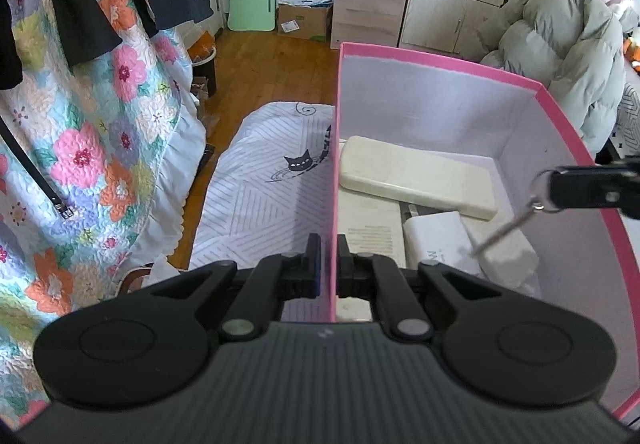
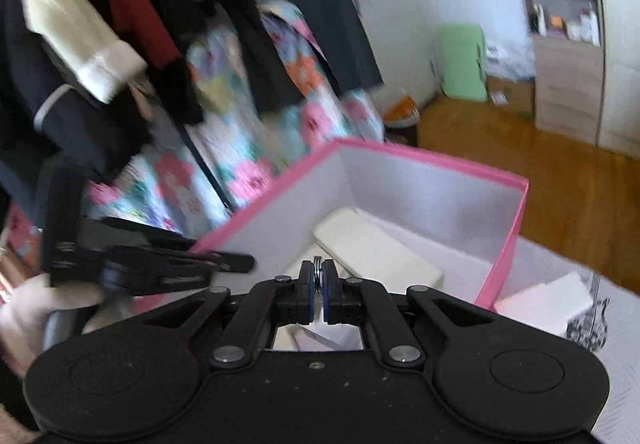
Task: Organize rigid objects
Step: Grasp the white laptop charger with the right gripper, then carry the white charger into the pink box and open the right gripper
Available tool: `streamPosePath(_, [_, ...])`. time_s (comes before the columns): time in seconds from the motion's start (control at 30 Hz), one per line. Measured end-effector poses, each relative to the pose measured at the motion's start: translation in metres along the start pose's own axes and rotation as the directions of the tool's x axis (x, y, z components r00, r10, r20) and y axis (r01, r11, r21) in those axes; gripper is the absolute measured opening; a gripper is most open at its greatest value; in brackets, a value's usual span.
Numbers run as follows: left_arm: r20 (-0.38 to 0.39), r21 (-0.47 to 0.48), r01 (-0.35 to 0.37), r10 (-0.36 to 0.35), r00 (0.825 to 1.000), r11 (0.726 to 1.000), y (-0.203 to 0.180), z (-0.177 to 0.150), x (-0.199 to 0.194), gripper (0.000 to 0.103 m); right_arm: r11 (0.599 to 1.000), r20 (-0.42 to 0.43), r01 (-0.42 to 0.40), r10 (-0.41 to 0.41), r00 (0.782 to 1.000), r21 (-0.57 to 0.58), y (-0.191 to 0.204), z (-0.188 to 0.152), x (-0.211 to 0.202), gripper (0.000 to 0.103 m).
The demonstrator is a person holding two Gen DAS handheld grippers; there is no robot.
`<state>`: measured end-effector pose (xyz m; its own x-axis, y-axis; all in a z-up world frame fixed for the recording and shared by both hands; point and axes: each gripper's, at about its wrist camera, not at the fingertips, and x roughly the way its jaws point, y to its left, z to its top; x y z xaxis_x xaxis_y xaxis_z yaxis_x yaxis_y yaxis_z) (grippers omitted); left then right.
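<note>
Here left gripper (image 1: 329, 264) pinches pink box (image 1: 440, 62) wall; right gripper (image 2: 319, 292) clamps key ring (image 2: 317, 268).

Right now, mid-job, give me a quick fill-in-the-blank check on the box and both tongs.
1. The left tongs are clamped on the box's ____.
2. The right tongs pinch a metal ____ from which a thin pin hangs.
3. The rim of the box is coloured ____.
4. The long cream case lies ____ the box.

Missing words: wall; ring; pink; inside
</note>
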<state>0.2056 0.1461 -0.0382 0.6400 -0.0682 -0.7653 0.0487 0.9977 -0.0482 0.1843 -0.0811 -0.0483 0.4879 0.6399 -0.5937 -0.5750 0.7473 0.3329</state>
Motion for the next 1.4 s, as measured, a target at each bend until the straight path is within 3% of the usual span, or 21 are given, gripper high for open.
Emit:
streamPosePath(0.17, [0.009,0.052,-0.04,0.04,0.999,0.998,-0.008,-0.001,-0.002,0.006,0.998,0.045,0.011,-0.013,0.999,0.054,-0.014,0.007,-0.003,0.016])
streamPosePath(0.2, [0.008,0.048,-0.037,0.037,0.999,0.998,-0.007,0.0,-0.001,0.006,0.998,0.066,0.019,-0.023,0.998,0.056,-0.016,0.009,-0.009,0.029])
streamPosePath(0.23, [0.007,0.042,-0.033,0.032,0.999,0.999,-0.006,0.0,-0.001,0.006,0.998,0.088,0.025,-0.031,0.996,0.065,-0.02,0.01,-0.016,0.036])
streamPosePath(0.37, [0.011,0.034,-0.019,0.019,1.0,0.999,-0.003,-0.001,-0.003,0.006,0.989,0.112,0.081,-0.095,0.989,0.121,-0.042,0.013,-0.041,0.037])
streamPosePath(0.53, [0.021,0.022,-0.007,0.006,1.0,1.0,-0.001,-0.001,-0.003,0.006,0.966,0.034,0.192,-0.201,0.979,0.175,-0.073,0.01,-0.054,0.05])
streamPosePath(0.7, [0.023,0.003,0.011,-0.011,1.0,1.0,0.003,-0.002,-0.003,0.006,0.931,-0.078,0.236,-0.223,0.972,0.277,-0.101,-0.003,-0.038,0.063])
streamPosePath(0.77, [0.023,-0.003,0.017,-0.017,1.0,1.0,0.004,-0.002,-0.003,0.006,0.922,-0.095,0.261,-0.243,0.965,0.287,-0.11,-0.011,-0.03,0.063])
streamPosePath(1.0, [0.02,0.015,0.003,-0.003,1.0,1.0,0.003,-0.002,-0.002,0.006,0.969,-0.023,0.247,-0.247,0.969,-0.005,-0.108,-0.025,-0.007,0.066])
streamPosePath(1.1, [0.019,0.01,0.004,-0.004,1.0,1.0,0.003,-0.002,-0.001,0.006,0.956,-0.062,0.255,-0.266,0.962,-0.148,-0.106,-0.03,0.007,0.066])
streamPosePath(1.27, [0.021,0.033,-0.022,0.021,1.0,0.999,-0.003,-0.002,-0.002,0.006,0.905,-0.039,0.258,-0.287,0.957,-0.337,-0.097,-0.041,0.018,0.071])
streamPosePath(1.4, [0.021,0.036,-0.027,0.027,0.999,0.999,-0.003,-0.002,-0.003,0.006,0.91,-0.045,0.251,-0.28,0.959,-0.33,-0.099,-0.037,0.018,0.069])
